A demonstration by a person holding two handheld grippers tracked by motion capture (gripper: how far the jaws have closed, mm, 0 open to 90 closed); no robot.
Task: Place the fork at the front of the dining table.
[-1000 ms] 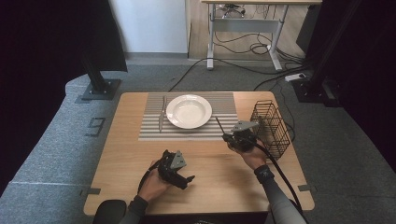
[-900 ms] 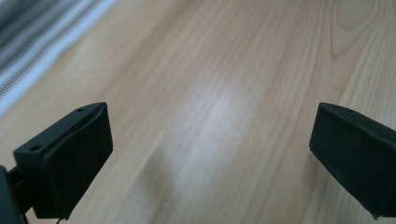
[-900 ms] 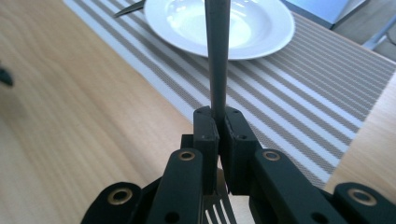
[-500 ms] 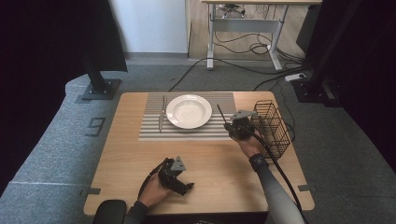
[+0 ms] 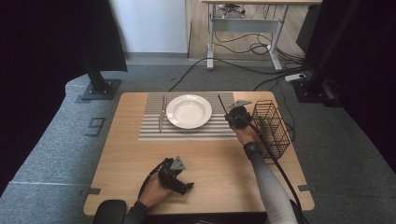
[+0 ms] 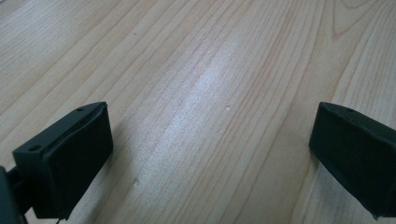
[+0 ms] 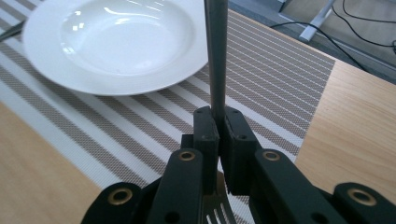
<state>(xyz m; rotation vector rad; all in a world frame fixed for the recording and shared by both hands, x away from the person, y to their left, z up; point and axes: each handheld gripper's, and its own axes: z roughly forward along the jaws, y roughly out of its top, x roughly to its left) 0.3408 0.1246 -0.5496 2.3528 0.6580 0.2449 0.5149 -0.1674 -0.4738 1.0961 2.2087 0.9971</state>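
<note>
Right of the plate, over the striped mat: right gripper clamped on a fork. Left gripper low over table, jaws wide apart.

One plate, one mat, one basket, one knife and one fork on one bench; two tools.
</note>
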